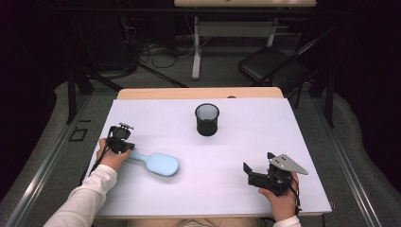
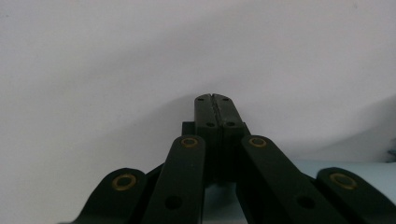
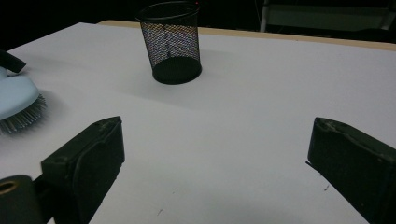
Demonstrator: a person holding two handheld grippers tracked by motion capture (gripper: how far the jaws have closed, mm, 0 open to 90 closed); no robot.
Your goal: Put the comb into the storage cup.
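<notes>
A pale blue hairbrush (image 1: 156, 162) lies bristle-side down on the white worktop (image 1: 246, 142), its handle pointing toward the person's left hand and its broad head toward the middle of the surface, well short of the black wire-mesh pen cup (image 1: 207, 119) that stands upright farther back. The left gripper (image 1: 119, 140) sits at the handle end of the brush; its own camera shows the two fingers (image 2: 205, 114) pressed flat together with nothing visible between them, and a strip of pale blue passing beneath the linkage, so the tool appears to rest over the handle rather than clasp it, though from above the contact is hidden behind the gripper body. The right gripper (image 1: 257, 165), held near the front right edge and well apart from both objects, has its fingers (image 3: 91, 154) spread wide and empty, aimed across the worktop at the cup with the brush's bristled head (image 3: 18, 105) at the edge of its sight. That placement reads as a hand kept ready while the left one deals with the brush. The open-topped cup, standing alone in the middle, looks like the likely destination for the brush, which would have to go in upright.
</notes>
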